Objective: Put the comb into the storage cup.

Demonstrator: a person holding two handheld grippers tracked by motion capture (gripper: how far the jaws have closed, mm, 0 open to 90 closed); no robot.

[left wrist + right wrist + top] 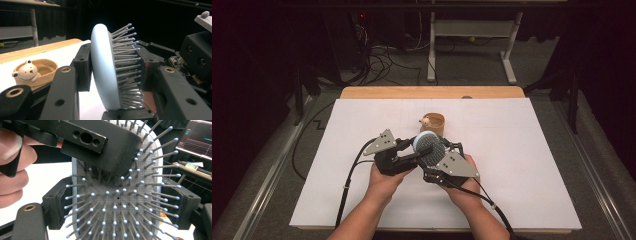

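A tan round holder with a small white bear figure (432,121) is sitting just above the grippers at the frame's centre. The pale blue oval hairbrush with grey bristles (428,145) is standing between both: the left gripper (113,72) is clamping its back and bristle face, while the right gripper (120,202) is gripping its edges.

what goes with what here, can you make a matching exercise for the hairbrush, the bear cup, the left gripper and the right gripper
Column one:
1. hairbrush
2. bear cup
3. left gripper
4. right gripper

Column two:
a. stands alone on the white sheet, beyond the hands
b. jaws grip the brush by its two side edges
c. pale blue back, grey bristles, held above the table
d. jaws press on the brush's back and bristle face

Pairs: 1-c, 2-a, 3-d, 4-b
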